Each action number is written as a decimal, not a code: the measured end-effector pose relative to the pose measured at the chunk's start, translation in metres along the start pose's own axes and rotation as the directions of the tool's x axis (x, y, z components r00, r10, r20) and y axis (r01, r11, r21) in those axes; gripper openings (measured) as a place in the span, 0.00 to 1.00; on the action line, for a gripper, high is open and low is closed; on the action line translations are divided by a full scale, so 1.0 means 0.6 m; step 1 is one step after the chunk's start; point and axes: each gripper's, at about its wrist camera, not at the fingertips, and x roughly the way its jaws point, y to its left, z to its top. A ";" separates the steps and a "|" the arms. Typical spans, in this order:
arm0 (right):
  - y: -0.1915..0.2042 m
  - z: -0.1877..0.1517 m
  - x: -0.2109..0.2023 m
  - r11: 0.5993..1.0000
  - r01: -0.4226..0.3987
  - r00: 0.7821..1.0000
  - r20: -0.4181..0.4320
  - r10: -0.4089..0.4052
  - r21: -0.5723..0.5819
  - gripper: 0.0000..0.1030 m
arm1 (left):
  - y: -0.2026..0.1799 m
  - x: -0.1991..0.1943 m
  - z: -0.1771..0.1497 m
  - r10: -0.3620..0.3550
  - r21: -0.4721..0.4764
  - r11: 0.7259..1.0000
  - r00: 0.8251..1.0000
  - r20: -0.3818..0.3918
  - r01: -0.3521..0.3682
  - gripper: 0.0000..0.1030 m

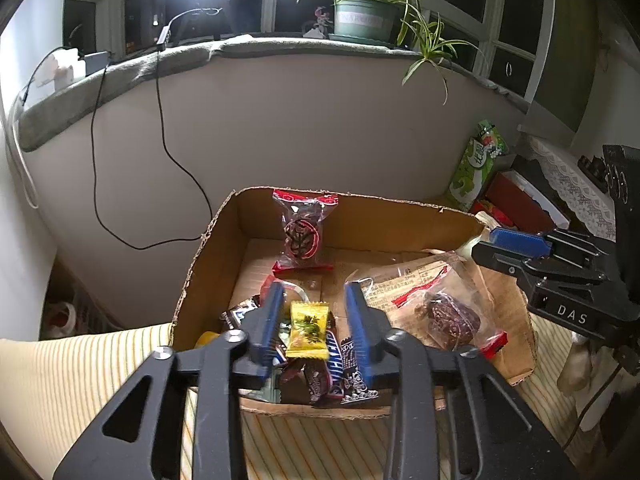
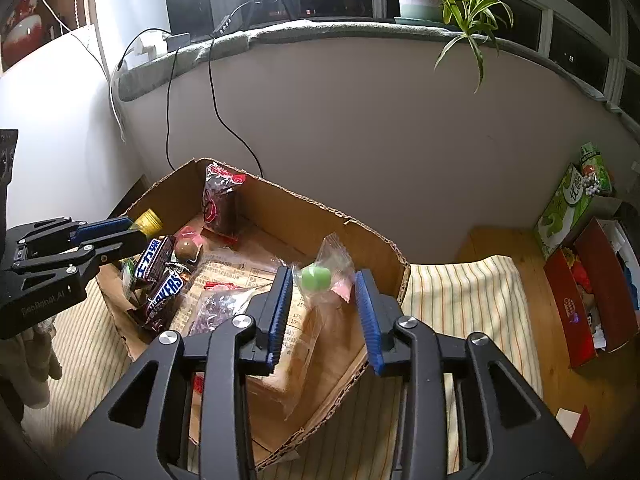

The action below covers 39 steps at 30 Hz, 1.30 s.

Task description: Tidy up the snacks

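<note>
An open cardboard box (image 1: 216,256) (image 2: 384,252) holds several snacks. My left gripper (image 1: 314,292) is open above the box's near left part, with a yellow candy (image 1: 308,330) seen between its fingers, loose and apart from the pads. Snickers bars (image 1: 334,364) (image 2: 166,290) lie below it. My right gripper (image 2: 322,280) is open over the box's right side, with a green candy in a clear wrapper (image 2: 320,276) between its fingers, not clamped. A red-trimmed packet (image 1: 302,230) (image 2: 220,200) leans on the back wall. A large clear bag (image 1: 436,304) lies on the box floor.
The box sits on a striped cloth (image 1: 80,380) (image 2: 460,292). A green snack bag (image 1: 476,164) (image 2: 568,204) and a red box (image 2: 588,300) stand at the right. A wall with hanging cables (image 1: 160,160) is behind; a potted plant (image 1: 364,16) is on the sill.
</note>
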 end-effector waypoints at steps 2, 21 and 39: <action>0.001 -0.001 0.000 1.000 -0.001 1.000 -0.001 0.001 -0.001 0.37 | -0.001 -0.002 0.001 0.000 0.001 1.000 1.000 0.006 0.000 0.39; 0.025 -0.008 -0.024 0.998 0.058 0.998 0.021 -0.058 -0.008 0.79 | -0.002 -0.014 -0.006 0.010 -0.009 1.000 1.000 0.006 -0.010 0.63; 0.061 -0.009 -0.070 0.993 0.113 0.991 0.075 -0.110 -0.034 0.81 | 0.010 -0.050 -0.021 0.026 -0.031 0.999 0.999 0.025 -0.025 0.63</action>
